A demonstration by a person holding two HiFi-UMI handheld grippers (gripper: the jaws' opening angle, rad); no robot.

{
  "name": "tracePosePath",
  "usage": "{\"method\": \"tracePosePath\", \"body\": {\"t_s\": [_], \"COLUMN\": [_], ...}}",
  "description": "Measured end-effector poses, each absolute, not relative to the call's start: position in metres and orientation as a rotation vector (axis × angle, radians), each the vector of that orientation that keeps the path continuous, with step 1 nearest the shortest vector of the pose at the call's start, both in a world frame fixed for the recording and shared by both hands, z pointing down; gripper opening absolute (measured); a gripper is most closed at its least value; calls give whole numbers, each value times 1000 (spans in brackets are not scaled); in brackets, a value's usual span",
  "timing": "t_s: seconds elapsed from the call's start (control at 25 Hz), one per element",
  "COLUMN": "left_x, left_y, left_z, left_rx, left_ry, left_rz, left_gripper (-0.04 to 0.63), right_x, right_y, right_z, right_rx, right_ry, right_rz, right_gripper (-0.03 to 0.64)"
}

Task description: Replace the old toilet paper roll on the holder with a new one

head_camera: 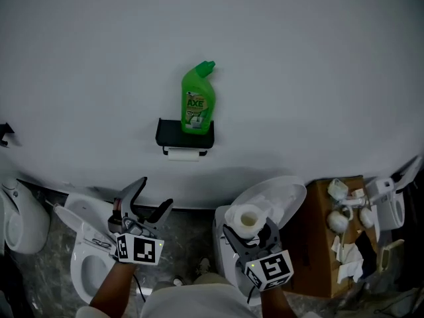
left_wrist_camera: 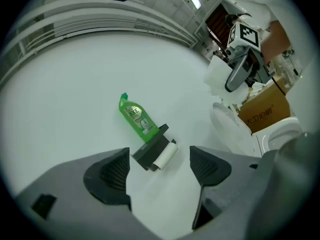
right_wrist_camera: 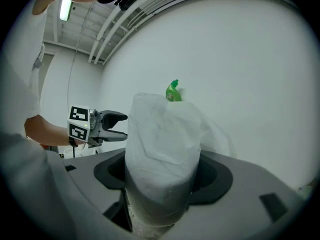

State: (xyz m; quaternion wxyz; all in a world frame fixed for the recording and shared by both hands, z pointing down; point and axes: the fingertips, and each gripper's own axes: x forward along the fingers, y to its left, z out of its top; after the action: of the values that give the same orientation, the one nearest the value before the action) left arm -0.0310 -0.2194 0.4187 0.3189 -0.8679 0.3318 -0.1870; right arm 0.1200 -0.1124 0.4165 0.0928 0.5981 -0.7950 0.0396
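A black holder [head_camera: 185,135] is fixed to the white wall, with the thin old roll [head_camera: 183,154] under its shelf; both show in the left gripper view, holder [left_wrist_camera: 150,149] and old roll [left_wrist_camera: 165,157]. My right gripper [head_camera: 250,234] is shut on a full new toilet paper roll [head_camera: 246,220], which stands upright between its jaws and fills the right gripper view, new roll [right_wrist_camera: 162,154]. My left gripper [head_camera: 142,207] is open and empty, low and left of the holder; its jaws [left_wrist_camera: 157,171] frame the holder from a distance.
A green cleaner bottle [head_camera: 198,98] stands on the holder's shelf. Below are a toilet [head_camera: 89,244] at left, a raised toilet lid [head_camera: 278,197] behind the new roll, and a cardboard box [head_camera: 331,244] of white fittings at right.
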Motion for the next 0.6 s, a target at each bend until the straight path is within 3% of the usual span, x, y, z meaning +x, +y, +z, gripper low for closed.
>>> {"method": "tracePosePath", "body": {"t_s": [0.6], "left_x": [50], "left_y": [-304], "left_z": [469], "left_rx": [-1995], "left_ry": [696], "left_rz": [-811], "left_gripper": [360], "right_x": [146], "right_y": [-159], "right_z": [424], "right_rx": [1757], "right_ry": [-2387], "right_rz": [141], "right_gripper": [318]}}
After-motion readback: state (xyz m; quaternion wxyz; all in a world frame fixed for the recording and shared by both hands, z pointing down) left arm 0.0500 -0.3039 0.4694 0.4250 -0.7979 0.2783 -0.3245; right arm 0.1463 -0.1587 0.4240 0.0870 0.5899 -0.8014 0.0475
